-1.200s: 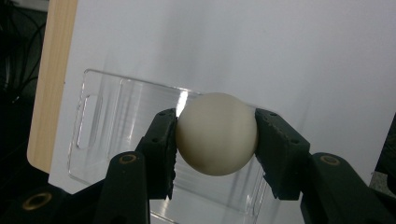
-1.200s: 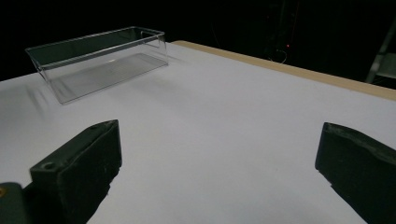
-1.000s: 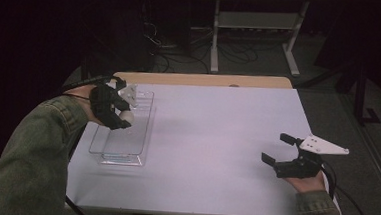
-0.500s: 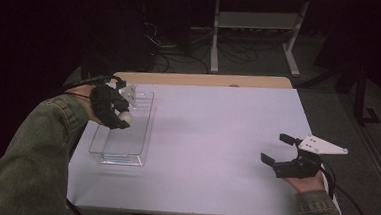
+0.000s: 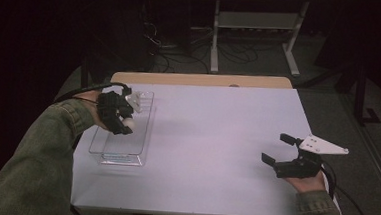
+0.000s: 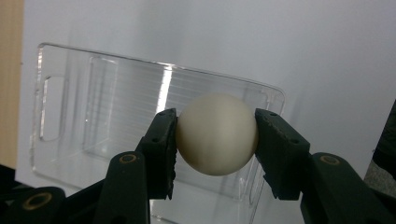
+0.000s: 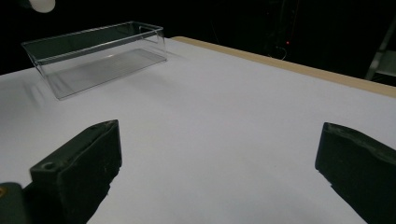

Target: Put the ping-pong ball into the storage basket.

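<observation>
We see the left hand-held gripper (image 5: 122, 125) clamped on a white ball (image 6: 217, 134), held above the clear plastic bin (image 5: 120, 156) that stands at the left edge of the white surface (image 5: 211, 139). Well to the right of the bin, our right hand-held gripper (image 5: 275, 149) rests low near the surface with its jaws spread wide and nothing between them. Bare surface separates it from the bin. Beyond the surface, behind the bin, stand a metal rack (image 5: 256, 21) and loose cables (image 5: 232, 52) on the floor.

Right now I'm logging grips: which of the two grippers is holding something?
The left gripper, over the clear tray, is clamped on the white ball. The right gripper has its jaws wide apart above the bare table.
</observation>
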